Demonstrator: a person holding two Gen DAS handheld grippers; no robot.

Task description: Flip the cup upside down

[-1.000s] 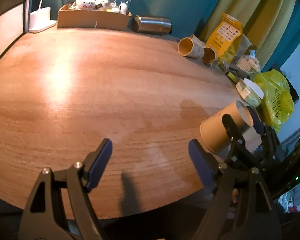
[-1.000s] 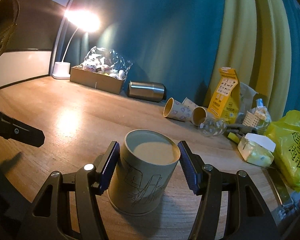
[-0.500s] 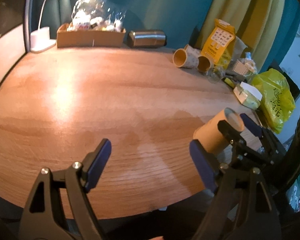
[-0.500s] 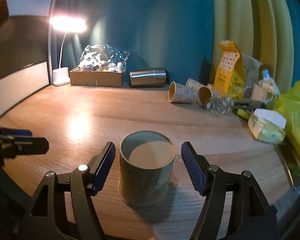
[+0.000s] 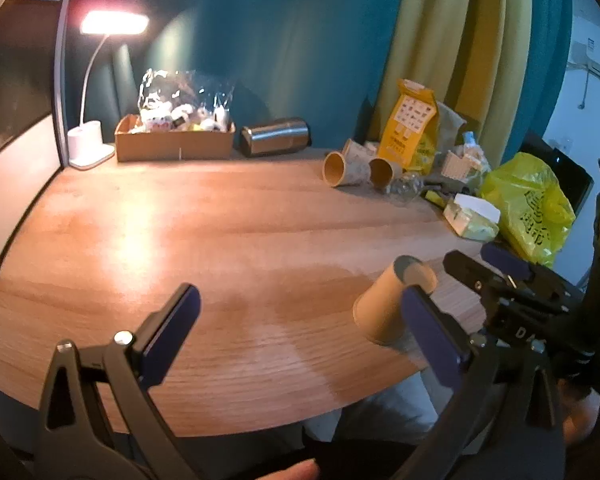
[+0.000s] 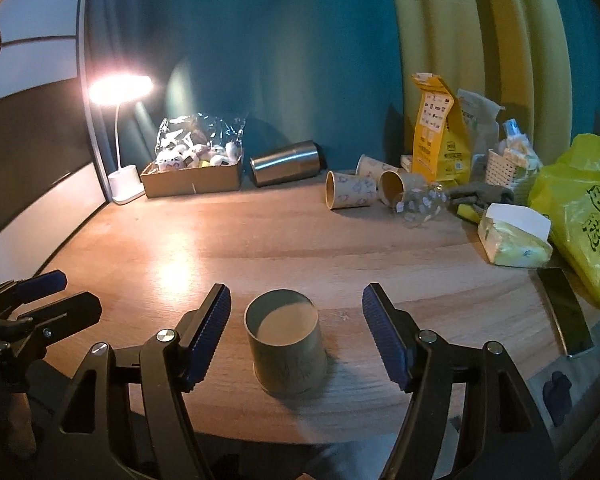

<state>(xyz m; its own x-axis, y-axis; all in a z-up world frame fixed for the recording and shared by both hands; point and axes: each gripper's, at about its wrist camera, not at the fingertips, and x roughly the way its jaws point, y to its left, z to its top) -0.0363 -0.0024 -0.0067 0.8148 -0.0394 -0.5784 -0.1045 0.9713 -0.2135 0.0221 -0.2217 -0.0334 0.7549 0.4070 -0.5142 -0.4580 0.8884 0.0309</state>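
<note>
A tan paper cup (image 6: 286,346) stands upside down, base up, on the wooden table (image 6: 300,240) near its front edge. My right gripper (image 6: 296,338) is open, its blue pads (image 6: 210,336) on either side of the cup and clear of it. In the left wrist view the same cup (image 5: 384,306) stands at the right, partly behind my left gripper's right finger. My left gripper (image 5: 300,332) is open and empty above the front of the table. The right gripper (image 5: 496,268) shows there just beyond the cup.
Along the back stand a lit desk lamp (image 6: 120,88), a cardboard box of packets (image 6: 194,176), a steel tumbler on its side (image 6: 286,162), two paper cups on their sides (image 6: 350,196), a yellow carton (image 6: 438,120) and a yellow plastic bag (image 6: 580,208).
The right gripper has opened wider and drawn back from the upside-down cup, which stays on the table. The left gripper has tilted up and pulled back.
</note>
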